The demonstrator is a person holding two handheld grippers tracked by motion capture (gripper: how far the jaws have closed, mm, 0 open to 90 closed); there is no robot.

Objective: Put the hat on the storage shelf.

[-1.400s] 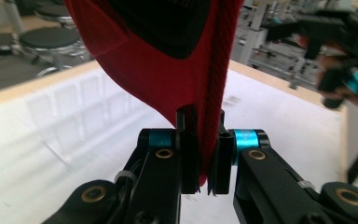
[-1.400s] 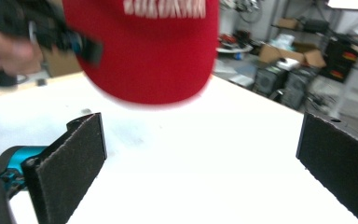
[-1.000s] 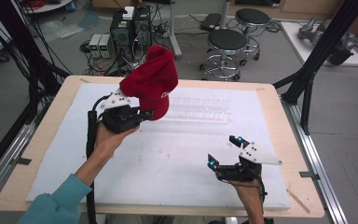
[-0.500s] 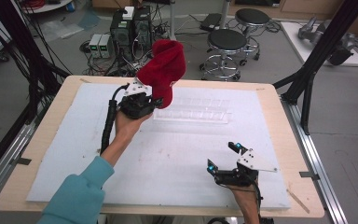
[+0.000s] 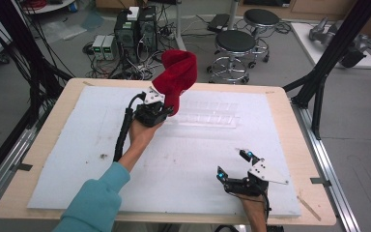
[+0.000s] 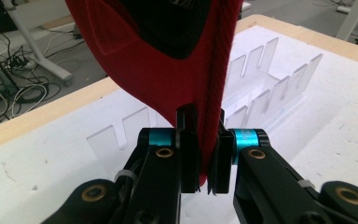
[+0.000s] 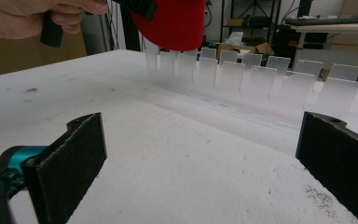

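Red knit cap (image 5: pixel 178 77): being held aloft above the left end of the clear acrylic slotted rack (image 5: pixel 207 115), hem pinched, crown standing upward.

Left gripper (image 5: pixel 166 108): clamping the cap's ribbed edge (image 6: pixel 214 116) between both pads, jaws nearly together, cloth pressed flat.

Right gripper (image 5: pixel 232 166): resting low near the front right of the white foam mat (image 5: pixel 77 159), jaws spread wide, grasping nothing.

Step in hand, judged: bringing the cap toward the rack, possibly for seating among its uprights; intended slot unclear from this angle.

Doing it well: keeping the pinch firm on the hem, lowering slowly, aligning the hanging fabric with a gap between the acrylic tabs (image 7: pixel 223 70), avoiding snagging knit on tab corners.

Surroundings: wooden tabletop (image 5: pixel 43 125) bordering the mat; stools (image 5: pixel 234 46) and electronics boxes (image 5: pixel 135 29) on the floor beyond, well apart. Obstructing: only the rack's own upright tabs.
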